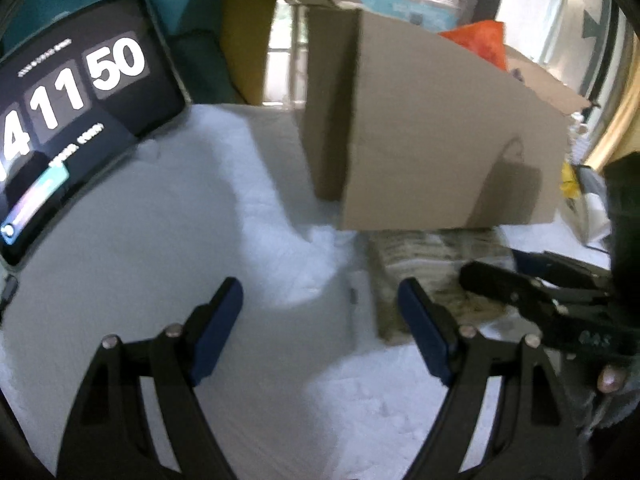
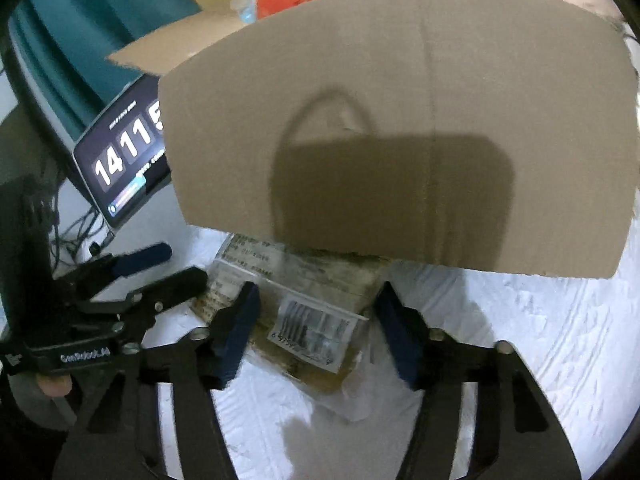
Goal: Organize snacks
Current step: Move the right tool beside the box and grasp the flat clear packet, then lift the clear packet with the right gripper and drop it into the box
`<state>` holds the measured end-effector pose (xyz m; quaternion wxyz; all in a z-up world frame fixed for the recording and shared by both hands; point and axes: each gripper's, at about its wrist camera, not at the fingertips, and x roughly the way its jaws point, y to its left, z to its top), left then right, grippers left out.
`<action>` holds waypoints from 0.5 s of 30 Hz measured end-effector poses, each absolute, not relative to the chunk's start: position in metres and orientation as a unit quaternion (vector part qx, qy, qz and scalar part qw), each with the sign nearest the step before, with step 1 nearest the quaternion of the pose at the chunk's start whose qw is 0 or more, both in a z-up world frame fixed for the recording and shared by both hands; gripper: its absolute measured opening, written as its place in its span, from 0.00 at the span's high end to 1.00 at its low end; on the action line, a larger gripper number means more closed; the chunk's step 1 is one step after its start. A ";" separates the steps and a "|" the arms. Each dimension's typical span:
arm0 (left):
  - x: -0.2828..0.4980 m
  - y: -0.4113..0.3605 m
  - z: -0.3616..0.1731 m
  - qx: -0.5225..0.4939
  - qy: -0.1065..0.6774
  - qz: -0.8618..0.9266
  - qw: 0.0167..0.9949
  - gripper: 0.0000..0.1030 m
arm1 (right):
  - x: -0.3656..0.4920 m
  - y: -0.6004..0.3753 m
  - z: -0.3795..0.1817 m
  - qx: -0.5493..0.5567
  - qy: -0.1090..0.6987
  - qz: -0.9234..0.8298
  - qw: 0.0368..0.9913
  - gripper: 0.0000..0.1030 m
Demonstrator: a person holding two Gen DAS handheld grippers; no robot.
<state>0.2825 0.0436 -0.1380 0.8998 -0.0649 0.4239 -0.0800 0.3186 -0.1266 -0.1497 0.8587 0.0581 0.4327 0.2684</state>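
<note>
Cardboard box (image 2: 400, 128), one; one clear snack packet (image 2: 308, 312) at its foot between right gripper (image 2: 316, 320) jaws, apart, untouched; left gripper (image 1: 320, 332) jaws wide, empty; one tablet (image 1: 76, 112).

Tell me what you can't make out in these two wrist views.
- Cardboard box contents: both views, its wall hides all but an orange packet and a clear bag.
- Flat snack packet: far end under the box; print blurred; right gripper straddles it, contact unclear.
- Tablet clock: cut by the left view's edge, box-covered in the right.
- Left gripper: open over white cloth.
</note>
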 end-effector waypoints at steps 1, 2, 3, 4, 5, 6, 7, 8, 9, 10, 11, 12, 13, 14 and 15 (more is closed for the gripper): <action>0.282 0.040 -0.139 -0.069 0.431 -0.102 0.894 0.21 | 0.317 -0.128 -0.149 0.061 0.434 0.270 0.857 0.50; 0.283 0.036 -0.142 -0.071 0.437 -0.115 0.889 0.21 | 0.314 -0.129 -0.149 0.064 0.436 0.273 0.855 0.53; 0.280 0.028 -0.146 -0.066 0.443 -0.124 0.885 0.21 | 0.310 -0.129 -0.148 0.062 0.436 0.272 0.856 0.57; 0.273 0.017 -0.145 -0.039 0.433 -0.122 0.892 0.21 | 0.306 -0.129 -0.148 0.058 0.432 0.267 0.859 0.59; 0.269 0.006 -0.145 -0.013 0.431 -0.128 0.893 0.21 | 0.301 -0.129 -0.147 0.050 0.428 0.263 0.863 0.61; 0.264 -0.003 -0.144 0.002 0.428 -0.139 0.893 0.21 | 0.295 -0.128 -0.145 0.041 0.425 0.261 0.866 0.63; 0.258 -0.010 -0.141 0.011 0.422 -0.145 0.895 0.21 | 0.290 -0.130 -0.145 0.037 0.423 0.259 0.867 0.64; 0.253 -0.014 -0.139 0.018 0.416 -0.147 0.897 0.21 | 0.286 -0.134 -0.145 0.037 0.424 0.257 0.868 0.65; 0.251 -0.017 -0.136 0.027 0.410 -0.150 0.899 0.21 | 0.284 -0.139 -0.145 0.042 0.424 0.256 0.867 0.66; 0.247 -0.020 -0.132 0.030 0.400 -0.154 0.903 0.21 | 0.281 -0.145 -0.145 0.048 0.427 0.253 0.867 0.67; 0.244 -0.020 -0.129 0.027 0.394 -0.155 0.906 0.21 | 0.277 -0.152 -0.145 0.053 0.427 0.249 0.868 0.67; 0.243 -0.020 -0.125 0.023 0.388 -0.157 0.908 0.21 | 0.272 -0.160 -0.145 0.056 0.425 0.243 0.870 0.68; 0.241 -0.018 -0.121 0.016 0.379 -0.159 0.911 0.21 | 0.268 -0.166 -0.145 0.060 0.424 0.238 0.872 0.68; 0.242 -0.015 -0.118 0.009 0.373 -0.159 0.914 0.21 | 0.263 -0.175 -0.145 0.067 0.423 0.232 0.873 0.68; 0.242 -0.013 -0.116 0.004 0.368 -0.159 0.916 0.21 | 0.258 -0.184 -0.145 0.073 0.423 0.228 0.874 0.70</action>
